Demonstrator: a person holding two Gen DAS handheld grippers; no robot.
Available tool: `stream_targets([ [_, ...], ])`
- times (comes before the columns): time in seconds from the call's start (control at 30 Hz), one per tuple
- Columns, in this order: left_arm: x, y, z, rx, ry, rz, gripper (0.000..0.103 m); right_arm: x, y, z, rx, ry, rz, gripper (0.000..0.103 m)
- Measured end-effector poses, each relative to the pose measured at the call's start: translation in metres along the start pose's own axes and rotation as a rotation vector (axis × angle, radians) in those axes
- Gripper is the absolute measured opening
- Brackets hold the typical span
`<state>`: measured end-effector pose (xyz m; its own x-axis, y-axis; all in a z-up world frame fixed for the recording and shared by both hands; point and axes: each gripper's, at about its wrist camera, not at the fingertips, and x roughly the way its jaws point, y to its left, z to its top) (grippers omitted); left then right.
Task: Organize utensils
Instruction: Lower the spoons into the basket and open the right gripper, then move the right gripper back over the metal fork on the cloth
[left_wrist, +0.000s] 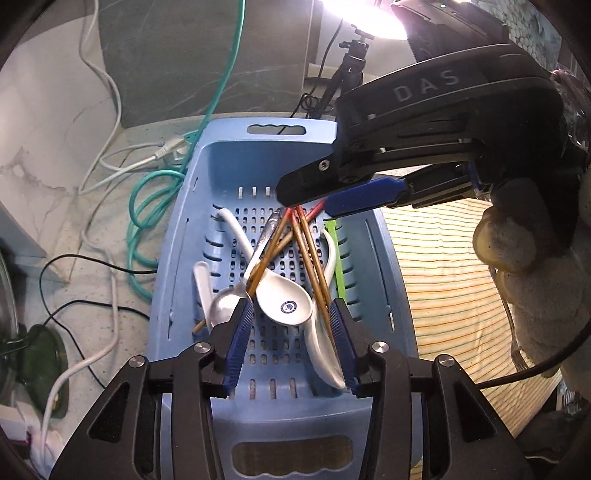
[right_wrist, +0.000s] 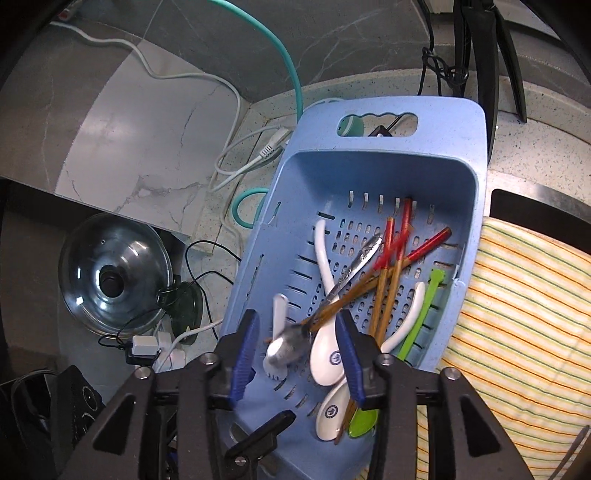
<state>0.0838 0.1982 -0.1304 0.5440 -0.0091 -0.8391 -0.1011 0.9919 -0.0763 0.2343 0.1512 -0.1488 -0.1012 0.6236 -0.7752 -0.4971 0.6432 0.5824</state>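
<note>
**Inspector:** Where were the utensils at the time of inspection?

**Assistant:** All lay loose in the blue perforated basket (right_wrist: 384, 173) on the speckled counter (right_wrist: 546, 122). The bamboo chopsticks (right_wrist: 384, 291) crossed one another with their red ends toward the far wall. A metal spoon (right_wrist: 291, 345) lay across them, its bowl toward the near end. Three white ceramic spoons (right_wrist: 327, 360) and a green spoon (right_wrist: 424, 314) lay among them. I judged it an unsorted heap, nothing yet lined up by kind.

**Inspector:** And the grippers?

**Assistant:** The left gripper (left_wrist: 293, 325) hung over the near end of the basket, jaws parted. A white spoon bowl and some chopstick tips sat in the gap, but I saw neither pad pressing on them. The right gripper (right_wrist: 299, 356) also stood partly spread above the metal spoon's bowl, holding nothing. In the left wrist view it reached in from the right, its tips just above the red ends of the chopsticks.

**Inspector:** Why both over one basket?

**Assistant:** In my judgement, the sticks were long and tangled, so one tool at each end would suit gathering them.

**Inspector:** Anything beside the basket?

**Assistant:** A striped cloth (right_wrist: 517, 314) lay just to its right, likely a place for laying sorted pieces. A glass lid (right_wrist: 114, 277) and cables (right_wrist: 236, 162) lay to the left.
</note>
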Motion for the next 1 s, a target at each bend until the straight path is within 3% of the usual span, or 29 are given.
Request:
stream_targets([
  [0.63,-0.019,-0.026,0.001,0.013,-0.031,-0.003,0.042,-0.058,-0.008,-0.015,-0.044,-0.071,-0.013,0.040],
  [1.0,-0.029,-0.062,-0.005,0.047,-0.040,-0.029,0.042,-0.111,-0.046,-0.038,-0.036,-0.094,-0.043,0.040],
])
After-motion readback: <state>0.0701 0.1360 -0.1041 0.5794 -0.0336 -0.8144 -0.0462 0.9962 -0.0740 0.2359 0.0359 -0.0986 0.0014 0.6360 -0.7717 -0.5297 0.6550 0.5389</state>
